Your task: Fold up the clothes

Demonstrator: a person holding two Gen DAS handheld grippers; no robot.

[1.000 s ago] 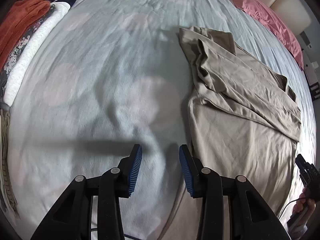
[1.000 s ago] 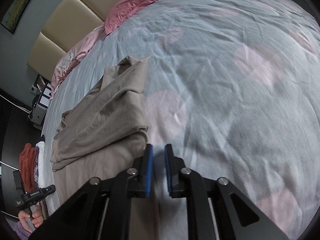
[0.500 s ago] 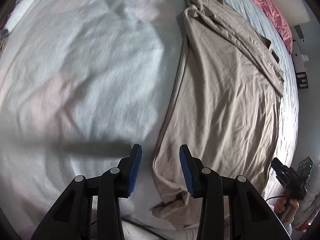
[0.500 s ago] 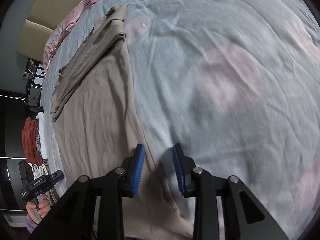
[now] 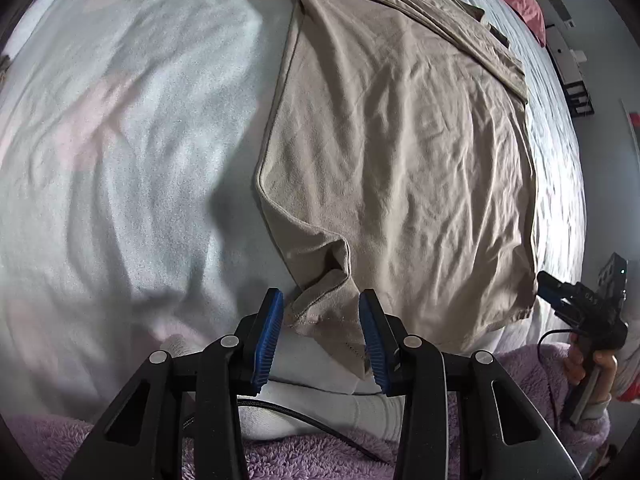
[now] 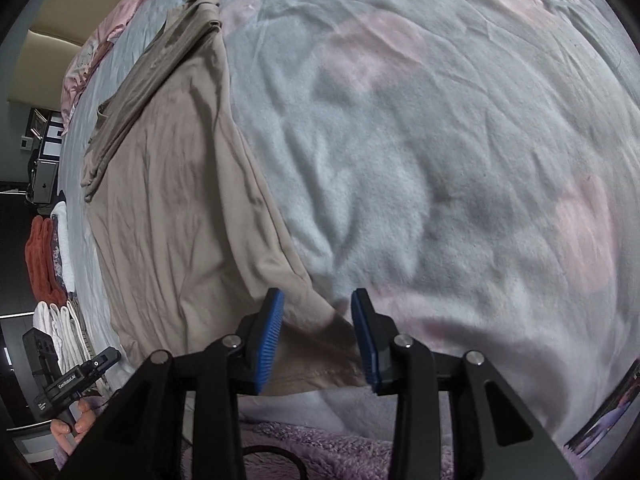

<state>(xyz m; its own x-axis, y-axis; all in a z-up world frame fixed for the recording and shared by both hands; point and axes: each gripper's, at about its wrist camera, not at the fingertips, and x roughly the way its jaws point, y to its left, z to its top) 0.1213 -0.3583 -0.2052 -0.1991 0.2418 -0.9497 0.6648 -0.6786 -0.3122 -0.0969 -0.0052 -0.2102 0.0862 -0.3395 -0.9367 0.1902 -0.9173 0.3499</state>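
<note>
We see a beige garment (image 5: 400, 152) spread flat on the bed's pale blue blanket (image 5: 120, 140), its far end folded over into a narrow band toward the headboard (image 6: 52, 20) and the pink pillows (image 6: 100, 40); its near hem reaches the bed's near edge, where the blanket drops away toward a purple fleece sleeve (image 5: 320, 456). To the garment's left in the left wrist view the blanket lies open and bare, rumpled with faint pink spots; in the right wrist view the same holds for the wide stretch to the garment's right. Along the bed's far side edge a row of folded clothes (image 6: 44, 252), orange and white, sits well apart from the garment.

Our left gripper (image 5: 322, 340) points down over the garment's near left corner; that corner is turned up in a crumpled fold and lies between the blue pads (image 5: 268, 336), which stand about half apart and do not press on the cloth. Our right gripper (image 6: 316, 334) points down over the near right corner; its jaws are opening, the hem lies between them, and neither pad squeezes it. Each gripper shows small at the rim of the other's view, with a hand (image 5: 588, 364) around the handle.
</note>
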